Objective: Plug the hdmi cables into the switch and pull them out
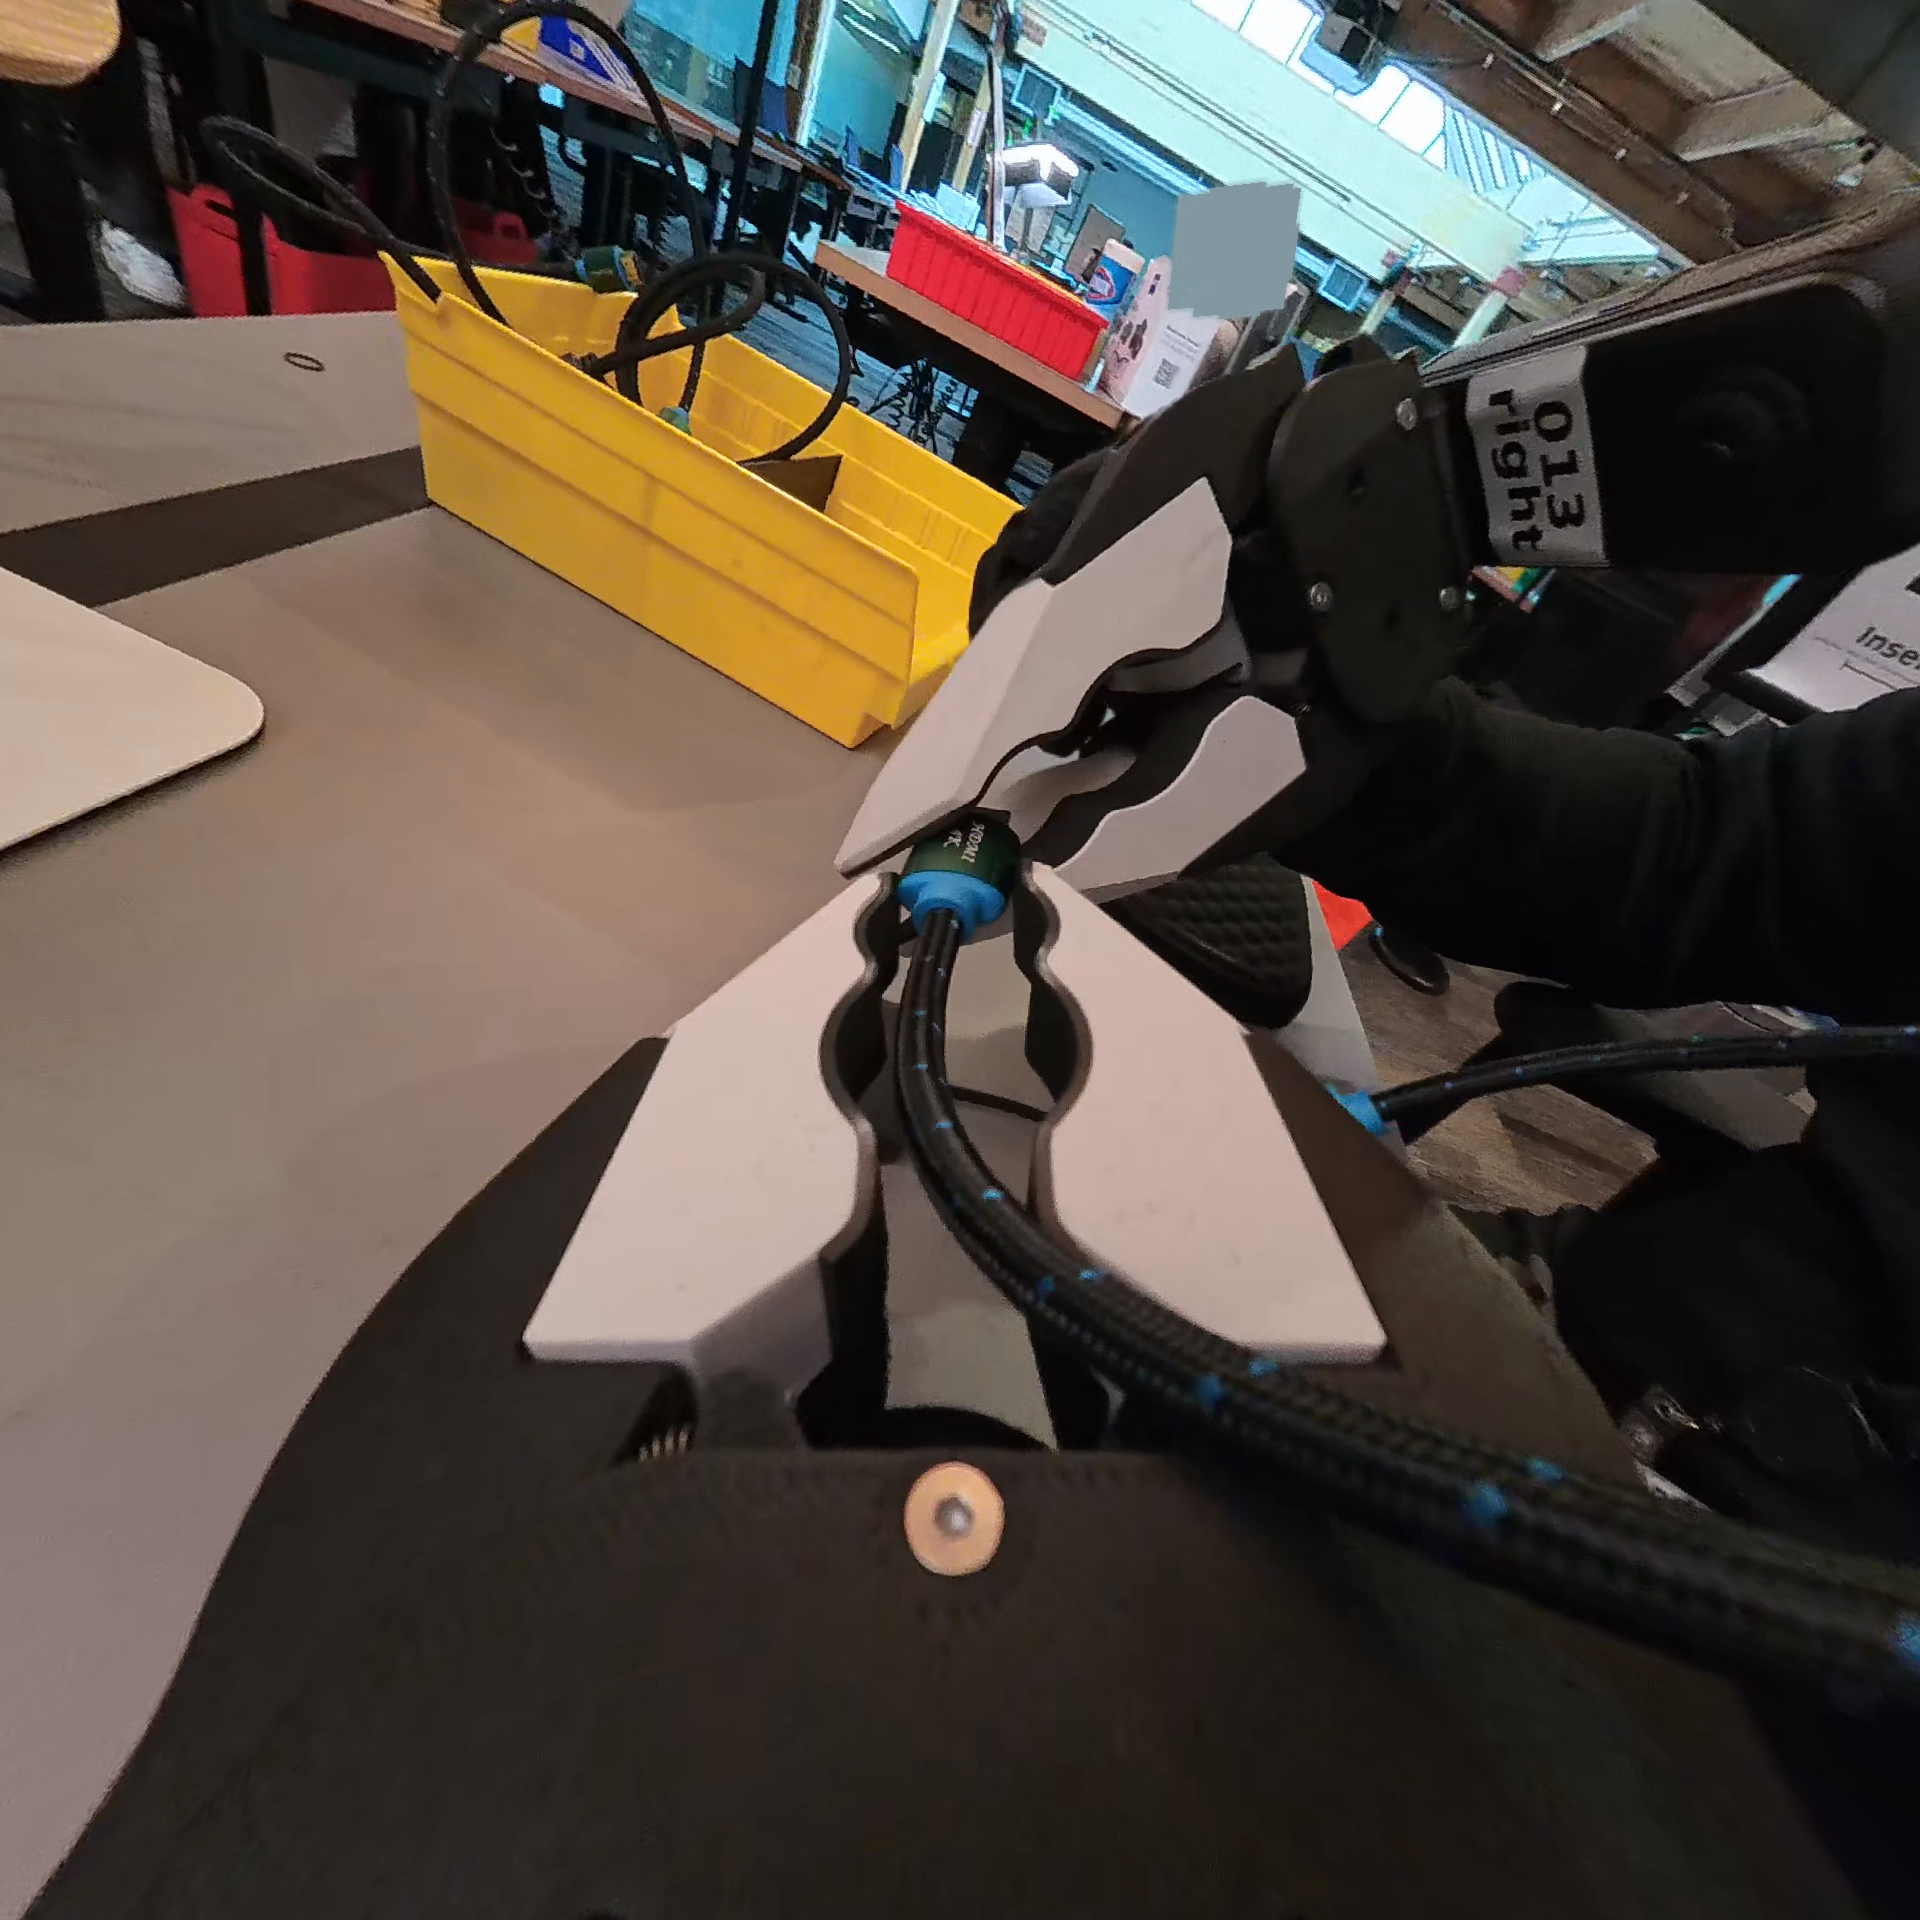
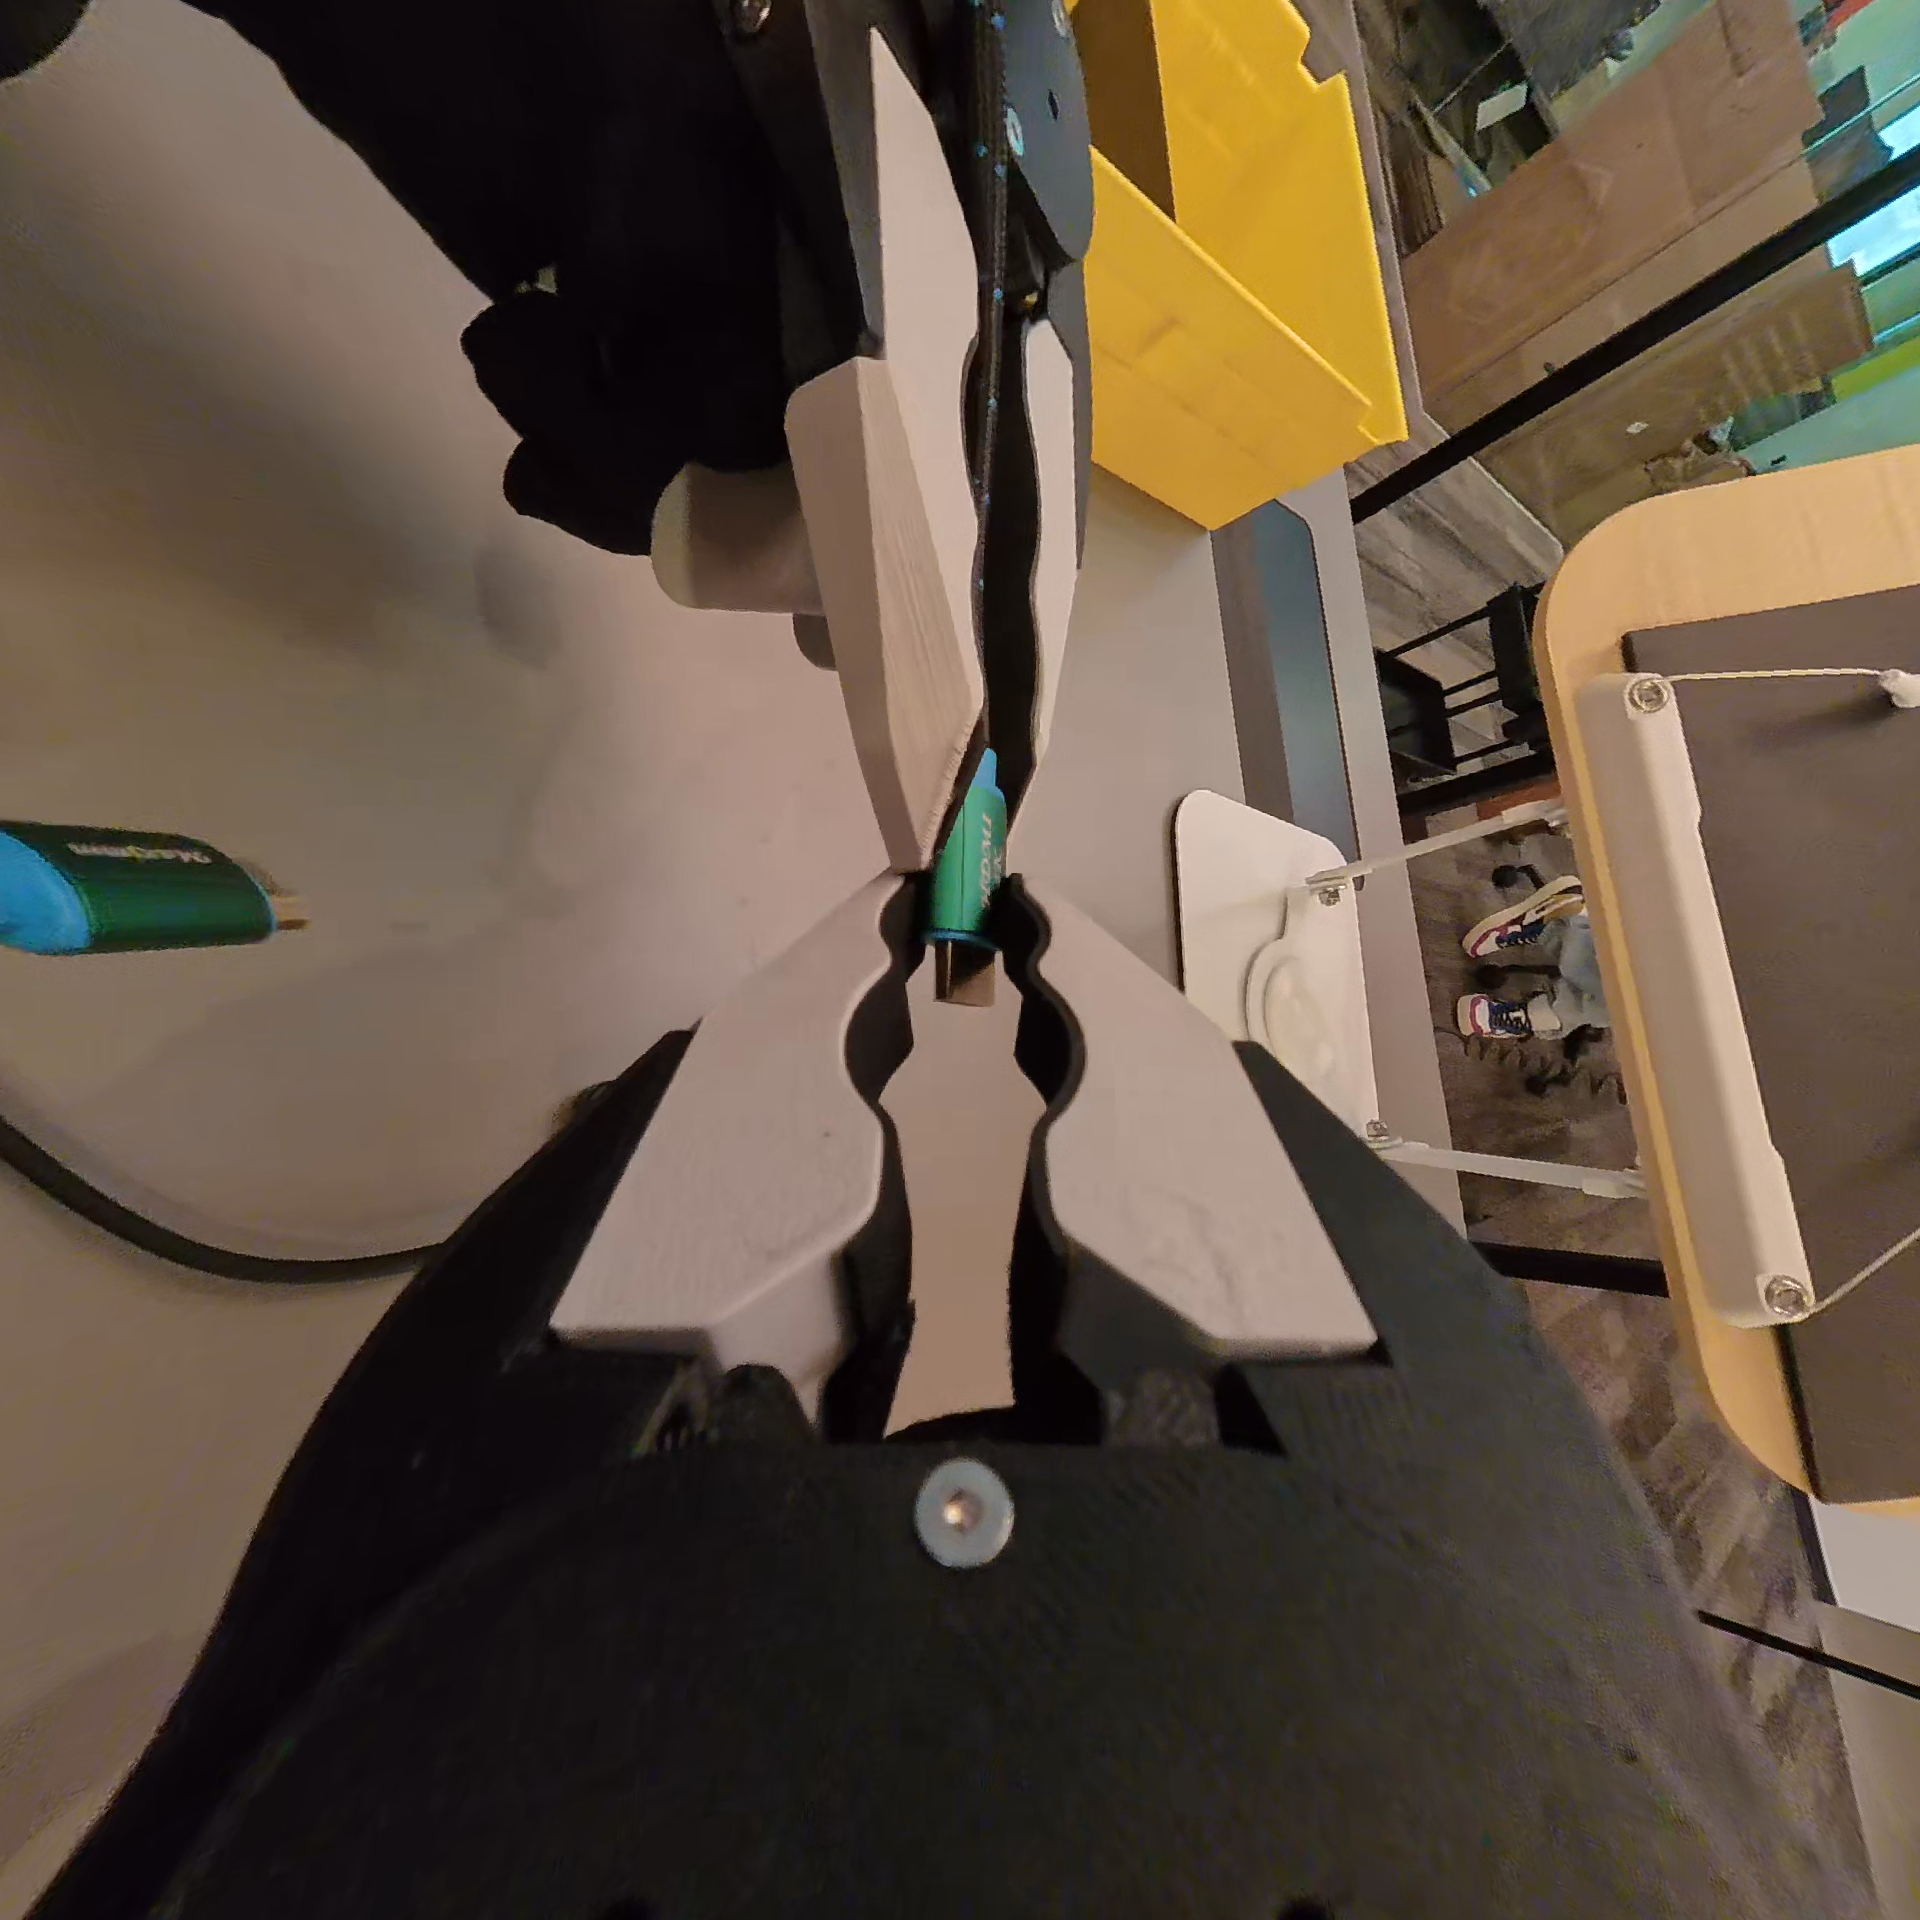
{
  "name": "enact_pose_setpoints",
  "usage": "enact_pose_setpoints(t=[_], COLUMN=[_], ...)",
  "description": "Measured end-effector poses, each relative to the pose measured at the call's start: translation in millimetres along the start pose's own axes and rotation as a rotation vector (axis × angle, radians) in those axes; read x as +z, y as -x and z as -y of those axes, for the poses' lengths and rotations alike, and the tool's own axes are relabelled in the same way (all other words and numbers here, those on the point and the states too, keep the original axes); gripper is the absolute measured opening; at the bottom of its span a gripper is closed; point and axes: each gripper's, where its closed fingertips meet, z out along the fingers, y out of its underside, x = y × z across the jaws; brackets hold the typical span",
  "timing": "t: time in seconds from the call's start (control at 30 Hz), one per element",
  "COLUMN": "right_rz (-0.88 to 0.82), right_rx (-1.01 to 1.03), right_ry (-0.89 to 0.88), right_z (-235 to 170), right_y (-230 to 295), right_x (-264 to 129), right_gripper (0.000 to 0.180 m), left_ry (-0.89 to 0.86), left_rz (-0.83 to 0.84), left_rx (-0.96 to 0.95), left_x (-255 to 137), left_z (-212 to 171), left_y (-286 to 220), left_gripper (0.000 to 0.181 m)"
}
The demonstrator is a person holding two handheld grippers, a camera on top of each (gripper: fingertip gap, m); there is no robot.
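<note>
A grey table (image 1: 312, 831) is seen beneath both tools, and a yellow bin (image 1: 665, 520) stands on it toward 11 o'clock in the left wrist view, with dark cables coiled inside. A pale board (image 1: 94, 717) lies at 9 o'clock at the table's edge.

The right tongs (image 2: 961, 904) are held tip to tip against the left tongs (image 1: 951, 883), so that each is met head-on by the other at the middle of its own view. A black-gloved hand (image 1: 1558, 852) is wrapped around the right tool's handle at 3 o'clock.

One HDMI plug (image 2: 966, 862), green-bodied with a blue collar and a metal tip, is pinched between both pairs of tips above the table. The left tongs are closed on its blue collar end, the right tongs on its green body, with the metal tip pointing back between the right fingers (image 2: 779, 1122). Its braided cable (image 1: 1039, 1226), black with blue flecks, is led back between the left fingers (image 1: 727, 1143) toward 4 o'clock.

A second HDMI plug (image 2: 156, 888) of the same colours is seen at 9 o'clock in the right wrist view, apart from the tongs. Two plugs are thus counted outside the bin. The switch cannot be made out in either view.
</note>
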Motion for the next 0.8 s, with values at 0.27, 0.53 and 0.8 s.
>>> enact_pose_setpoints(t=[0.27,0.53,0.8], right_rz=[-0.083,-0.187,-0.255], right_rx=[-0.044,-0.095,-0.280], right_ry=[0.042,0.091,0.207], right_z=[-2.1,-4.2,-5.9], right_y=[-8.4,-17.8,-15.5], right_x=[3.2,0.9,0.7], right_gripper=[0.012,0.017,0.009], left_ry=[-0.026,-0.039,-0.026], left_rz=[0.047,0.080,0.090], left_rx=[-0.012,-0.016,-0.084], left_x=[-0.3,-3.6,-0.8], left_z=[3.5,6.5,3.0], left_y=[5.2,10.1,13.3], left_gripper=[0.019,0.019,0.019])
